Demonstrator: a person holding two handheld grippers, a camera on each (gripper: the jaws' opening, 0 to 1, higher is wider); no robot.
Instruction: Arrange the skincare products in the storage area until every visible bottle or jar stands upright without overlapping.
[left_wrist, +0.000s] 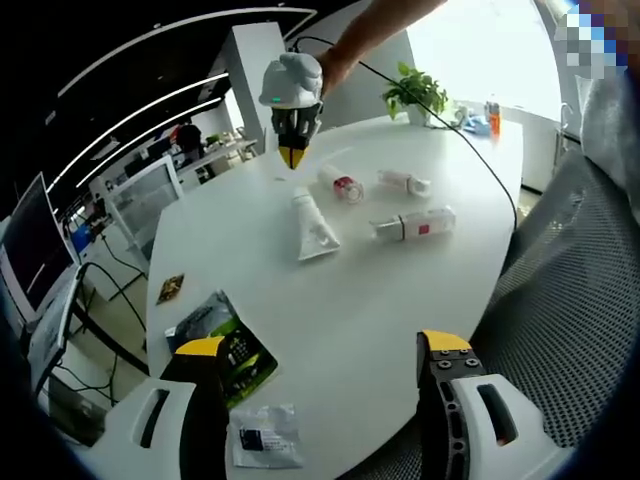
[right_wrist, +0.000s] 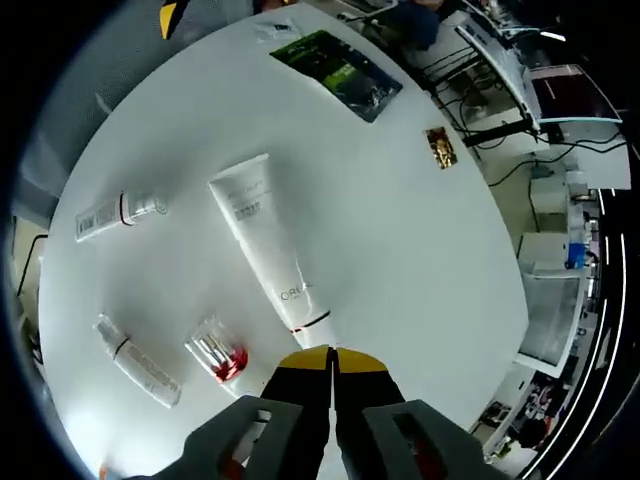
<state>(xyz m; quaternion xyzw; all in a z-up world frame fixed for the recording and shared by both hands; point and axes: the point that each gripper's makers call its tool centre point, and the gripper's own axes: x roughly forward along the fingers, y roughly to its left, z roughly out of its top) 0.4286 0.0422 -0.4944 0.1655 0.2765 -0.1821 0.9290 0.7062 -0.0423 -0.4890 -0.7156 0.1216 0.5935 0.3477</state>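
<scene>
While all lie flat on counter (right_wrist: 420, 260): tube (right_wrist: 268, 240) soft, light, grab near cap; left gripper (left_wrist: 322, 352) spread, right gripper (right_wrist: 331, 358) pressed together, empty.

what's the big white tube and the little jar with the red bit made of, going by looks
White tube: looks like soft matte plastic, opaque, with a flat crimped end and little glare, as a squeeze tube would have. Small jar: seems clear glass or hard clear plastic; it is see-through with bright glints, and the red part shows inside or under it. Which of the two cannot be told.
</scene>
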